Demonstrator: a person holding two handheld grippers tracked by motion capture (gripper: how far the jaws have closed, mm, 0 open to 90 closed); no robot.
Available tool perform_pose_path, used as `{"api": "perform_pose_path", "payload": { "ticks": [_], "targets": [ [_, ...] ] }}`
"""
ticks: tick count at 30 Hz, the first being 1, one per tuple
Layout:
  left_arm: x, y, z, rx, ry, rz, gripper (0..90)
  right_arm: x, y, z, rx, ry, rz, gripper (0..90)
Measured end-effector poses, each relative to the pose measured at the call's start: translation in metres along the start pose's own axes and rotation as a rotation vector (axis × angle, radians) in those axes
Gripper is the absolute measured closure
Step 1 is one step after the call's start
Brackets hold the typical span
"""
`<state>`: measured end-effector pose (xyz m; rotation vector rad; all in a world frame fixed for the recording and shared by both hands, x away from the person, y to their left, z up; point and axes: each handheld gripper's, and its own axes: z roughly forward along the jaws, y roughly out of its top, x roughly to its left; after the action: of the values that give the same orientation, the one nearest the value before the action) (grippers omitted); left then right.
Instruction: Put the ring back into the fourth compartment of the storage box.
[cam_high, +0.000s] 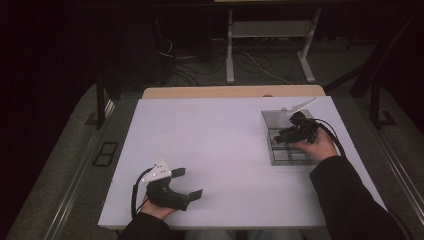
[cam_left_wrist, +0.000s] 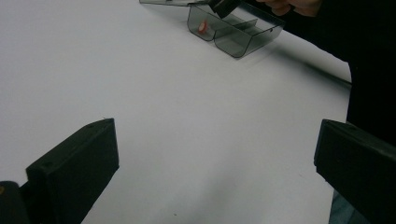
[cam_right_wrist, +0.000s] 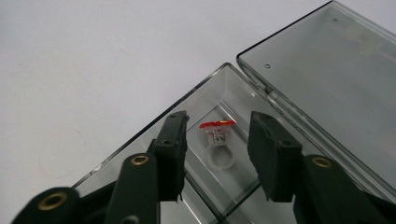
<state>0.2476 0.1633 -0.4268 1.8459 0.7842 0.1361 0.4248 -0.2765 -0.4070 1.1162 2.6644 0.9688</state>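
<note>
A clear plastic compartment box (cam_high: 287, 156) sits at the right of the white table (cam_high: 215, 145), its lid (cam_high: 300, 106) tipped up at the far end. My right gripper (cam_high: 279, 139) hovers over the box. In the right gripper view its jaws (cam_right_wrist: 218, 119) stand apart above a corner compartment, where a small clear piece with a red top (cam_right_wrist: 218, 140) lies untouched. The left gripper view catches the same red-topped piece (cam_left_wrist: 202, 27) inside the box (cam_left_wrist: 243, 39). My left gripper (cam_high: 189, 182) rests near the front left, open and holding nothing (cam_left_wrist: 217, 154).
The open lid (cam_right_wrist: 336, 84) lies flat beside the compartment in the right gripper view. A dark sleeve (cam_high: 345, 195) reaches in from the bottom right. Beyond the table's far edge are a wooden board (cam_high: 235, 91), white frame legs and cables on the floor.
</note>
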Motion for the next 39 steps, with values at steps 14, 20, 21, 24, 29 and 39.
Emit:
{"api": "perform_pose_path", "payload": {
  "ticks": [14,20,21,24,29,39],
  "targets": [
    [-0.001,0.0,0.0,-0.004,-0.003,-0.001,0.0,0.009,-0.004,-0.034,-0.073,-0.028,0.053,40.7],
    [-0.001,0.0,0.0,-0.009,-0.004,-0.003,0.0,0.016,-0.008,-0.049,-0.102,-0.042,0.084,23.7],
    [-0.001,0.0,0.0,-0.011,-0.005,-0.004,0.0,0.017,-0.009,-0.051,-0.108,-0.043,0.095,18.3],
    [-0.001,0.0,0.0,-0.012,-0.005,-0.004,0.0,0.021,-0.014,-0.057,-0.13,-0.027,0.127,4.1],
    [-0.001,0.0,0.0,-0.013,-0.004,-0.005,0.0,0.028,-0.025,-0.066,-0.173,-0.016,0.15,0.0],
    [-0.001,0.0,0.0,-0.013,-0.003,-0.007,0.0,0.04,-0.047,-0.074,-0.226,0.017,0.164,0.0]
  ]
}}
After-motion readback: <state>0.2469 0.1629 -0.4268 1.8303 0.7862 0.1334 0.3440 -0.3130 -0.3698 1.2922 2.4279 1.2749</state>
